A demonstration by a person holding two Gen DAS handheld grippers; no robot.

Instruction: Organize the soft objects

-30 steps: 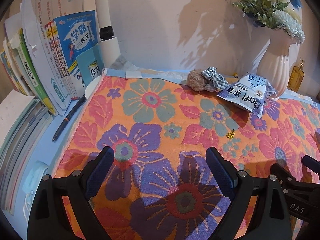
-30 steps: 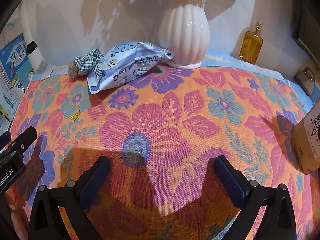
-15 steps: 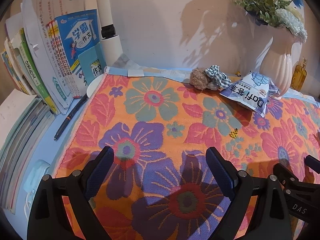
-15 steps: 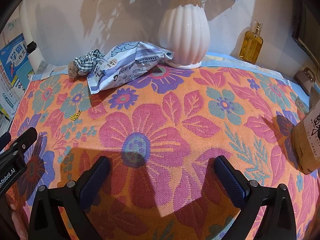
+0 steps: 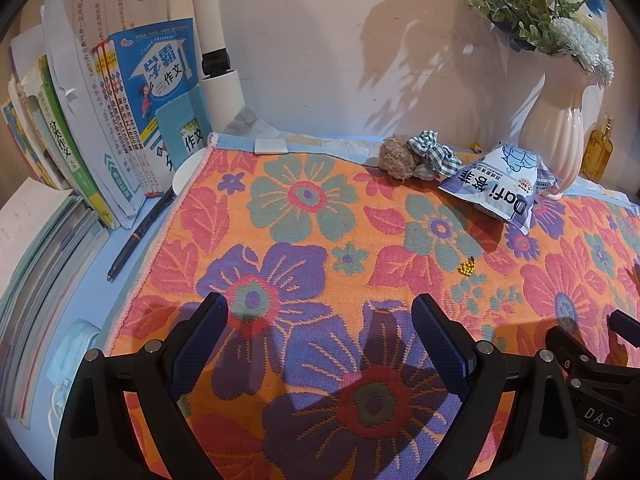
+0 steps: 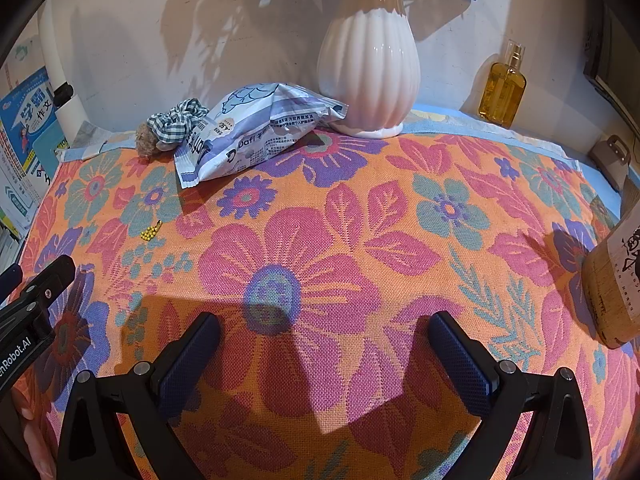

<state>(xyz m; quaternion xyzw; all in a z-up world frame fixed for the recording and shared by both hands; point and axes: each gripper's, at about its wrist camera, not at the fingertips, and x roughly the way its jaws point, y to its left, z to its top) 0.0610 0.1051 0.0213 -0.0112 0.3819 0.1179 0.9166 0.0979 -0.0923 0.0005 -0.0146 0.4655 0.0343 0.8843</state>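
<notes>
A flowered cloth (image 6: 320, 208) covers the worktop; a white vase (image 6: 368, 80) stands at its back edge. The left gripper (image 5: 320, 320) and the right gripper (image 6: 320, 336) both stand apart, empty.

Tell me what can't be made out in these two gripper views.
- Brown fuzzy object, both views: the checked scrunchie and the tissue pack cover part of it.
- Brown box, right wrist view: cut off by the edge.
- Yellow bead charm: too small to identify.
- Vase flowers, right wrist view: cropped at top.
</notes>
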